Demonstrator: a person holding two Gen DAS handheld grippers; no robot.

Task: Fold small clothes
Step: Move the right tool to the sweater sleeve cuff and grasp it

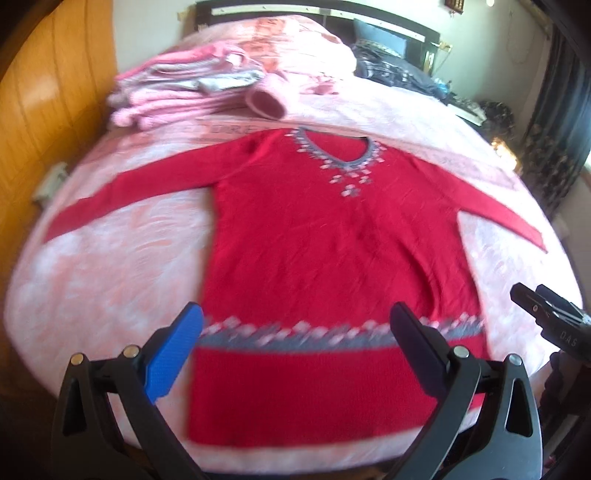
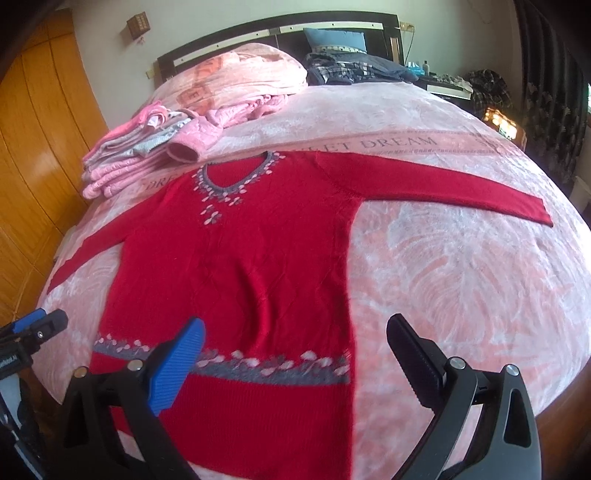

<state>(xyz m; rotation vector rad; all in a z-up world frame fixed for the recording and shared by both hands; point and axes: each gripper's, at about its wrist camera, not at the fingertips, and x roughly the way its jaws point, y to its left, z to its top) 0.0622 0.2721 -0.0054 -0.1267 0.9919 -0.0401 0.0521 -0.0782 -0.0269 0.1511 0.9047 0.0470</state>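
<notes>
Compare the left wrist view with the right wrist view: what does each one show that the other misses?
Only the left wrist view shows the open left gripper up close, hovering over the sweater's hem, plus the whole left sleeve.

Only the right wrist view shows the open right gripper up close, a wall lamp, and the blanket's readable "DREAM" lettering.

Both show the red sweater spread flat, the pile of folded pink clothes, and the wooden wardrobe.
</notes>
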